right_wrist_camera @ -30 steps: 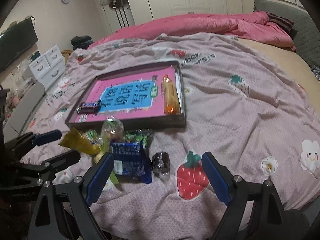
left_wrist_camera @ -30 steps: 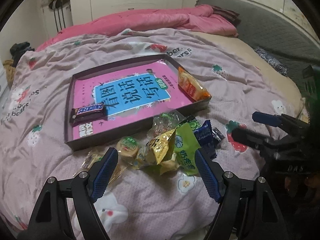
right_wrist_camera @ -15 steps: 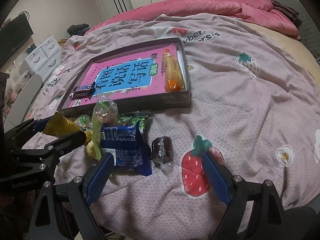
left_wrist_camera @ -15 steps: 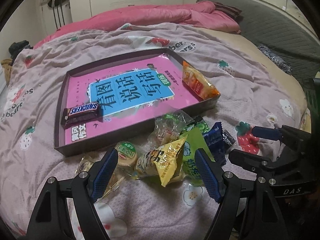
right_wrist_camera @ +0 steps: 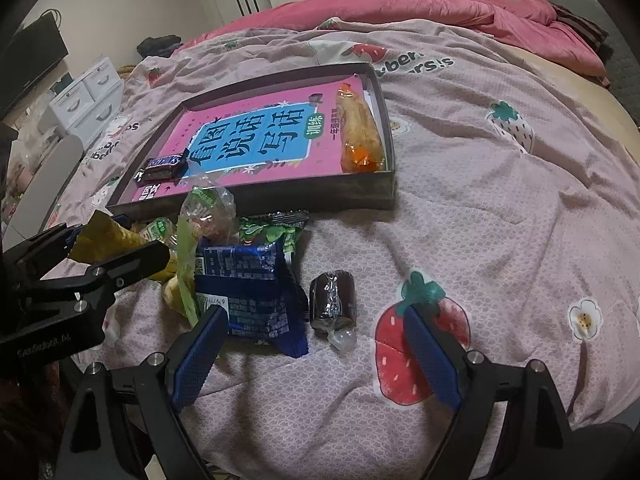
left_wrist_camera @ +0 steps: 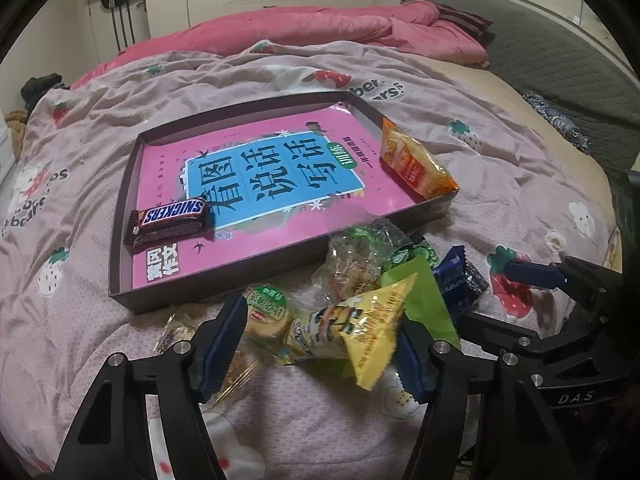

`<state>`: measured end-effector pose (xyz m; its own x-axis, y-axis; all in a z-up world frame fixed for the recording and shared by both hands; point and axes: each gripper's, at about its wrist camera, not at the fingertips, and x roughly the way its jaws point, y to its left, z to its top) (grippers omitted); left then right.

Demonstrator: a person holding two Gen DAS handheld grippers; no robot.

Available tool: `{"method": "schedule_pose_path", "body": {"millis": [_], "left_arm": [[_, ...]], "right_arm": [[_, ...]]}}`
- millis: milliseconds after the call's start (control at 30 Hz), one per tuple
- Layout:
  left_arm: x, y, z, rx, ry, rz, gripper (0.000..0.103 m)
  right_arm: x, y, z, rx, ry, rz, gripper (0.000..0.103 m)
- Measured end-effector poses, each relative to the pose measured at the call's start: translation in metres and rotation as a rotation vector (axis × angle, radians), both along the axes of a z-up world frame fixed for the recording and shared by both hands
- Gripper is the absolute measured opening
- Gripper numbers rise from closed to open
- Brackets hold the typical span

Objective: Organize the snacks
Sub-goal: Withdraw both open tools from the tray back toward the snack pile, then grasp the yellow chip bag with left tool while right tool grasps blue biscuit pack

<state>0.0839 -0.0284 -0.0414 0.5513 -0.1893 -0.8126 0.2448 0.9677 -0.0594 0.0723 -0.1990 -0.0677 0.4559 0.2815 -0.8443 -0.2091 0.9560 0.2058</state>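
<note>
Yellow packet (left_wrist_camera: 352, 334) lies crosswise between the spread left gripper (left_wrist_camera: 320, 344), near the tray (left_wrist_camera: 120, 240); right gripper (right_wrist_camera: 316, 360) is spread too.

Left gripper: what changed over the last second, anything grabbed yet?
The left gripper has advanced toward the snack pile and now straddles the yellow packet, jaws open, nothing gripped. The right gripper has also come forward, open, near the blue packet and the dark wrapped roll. Unchanged: Snickers bar and orange packet in the tray, pile in place.
</note>
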Motion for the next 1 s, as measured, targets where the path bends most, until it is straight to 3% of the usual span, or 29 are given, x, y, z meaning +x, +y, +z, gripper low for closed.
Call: {"method": "schedule_pose_path", "body": {"millis": [400,700,1000], "left_arm": [[0.003,0.012,-0.004,-0.045,0.019,-0.006,0.041],[0.002,0.011,-0.008,-0.045,0.027,-0.015,0.035],[0.003,0.01,-0.01,-0.041,0.03,-0.018,0.031]], "right_arm": [[0.004,0.012,-0.002,-0.009,-0.009,0.031,0.089],[0.003,0.039,-0.004,-0.062,-0.066,0.081,0.089],[0.012,0.053,-0.015,-0.121,-0.082,0.001,0.095]]}}
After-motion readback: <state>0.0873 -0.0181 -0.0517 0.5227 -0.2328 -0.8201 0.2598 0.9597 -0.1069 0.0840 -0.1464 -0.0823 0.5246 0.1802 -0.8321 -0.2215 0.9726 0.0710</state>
